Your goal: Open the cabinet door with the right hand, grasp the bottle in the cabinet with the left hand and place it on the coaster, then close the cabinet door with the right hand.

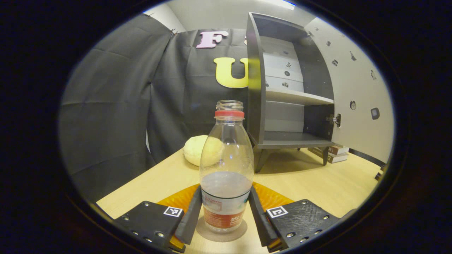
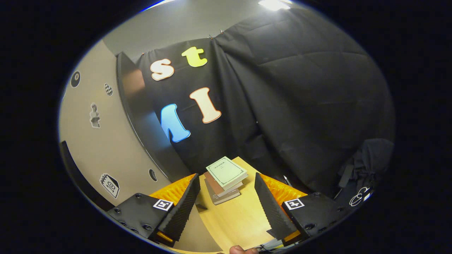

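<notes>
1. In the left gripper view, the left tongs (image 1: 226, 215) grasp the lower body of a clear plastic bottle (image 1: 226, 169), one finger pressed to each side at the label band.
2. The bottle stands upright between the fingers, uncapped, a red ring round its neck and a little liquid in its lower part. Its base sits on a round, pale coaster (image 1: 221, 233) that lies on the light wooden surface (image 1: 317, 183) directly under the tongs.
3. Just beyond the bottle and a little left of the tongs, a pale yellow rounded object (image 1: 197, 150) rests on the surface near the black cloth wall.
4. Farther ahead and to the right of the tongs stands a dark grey cabinet (image 1: 255, 88) on short legs, its shelves showing. The cabinet door (image 1: 353, 88), pale and dotted with small stickers, is swung wide open to the right on its hinge.
5. Past the cabinet's legs, a low stack of books (image 1: 333, 153) lies on the surface.
6. In the right gripper view, the right tongs (image 2: 226, 201) are released, fingers spread apart with nothing between them, above the surface (image 2: 233, 218).
7. Just ahead of these tongs lie the stacked books (image 2: 226, 178), the top one with a pale green cover.
8. To the left of the right tongs rises the pale door (image 2: 95, 141), its dark edge turned toward the cloth wall.
</notes>
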